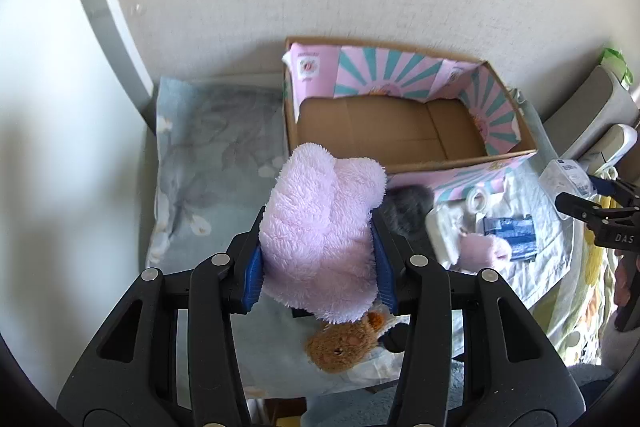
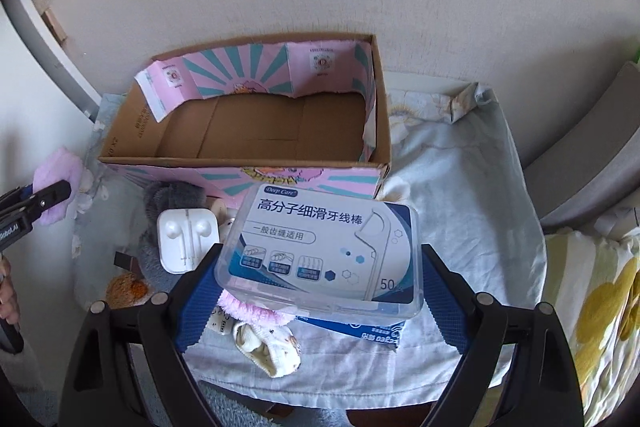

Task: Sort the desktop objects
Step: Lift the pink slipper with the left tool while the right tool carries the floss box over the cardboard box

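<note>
While clenched on pink plush (image 1: 320, 227) and floss box (image 2: 320, 251), both tools short of the carton rim (image 2: 240, 161).

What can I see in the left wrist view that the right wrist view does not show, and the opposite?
Only the left wrist view shows the brown bear toy and the tape roll. Only the right wrist view shows the earphone case and the text on the floss pick box held by the right gripper. Both show the cardboard box and the pink plush held by the left gripper.

right claw (image 2: 320, 279) gripping floss box (image 2: 328, 251), cardboard box (image 2: 248, 163) behind
</note>
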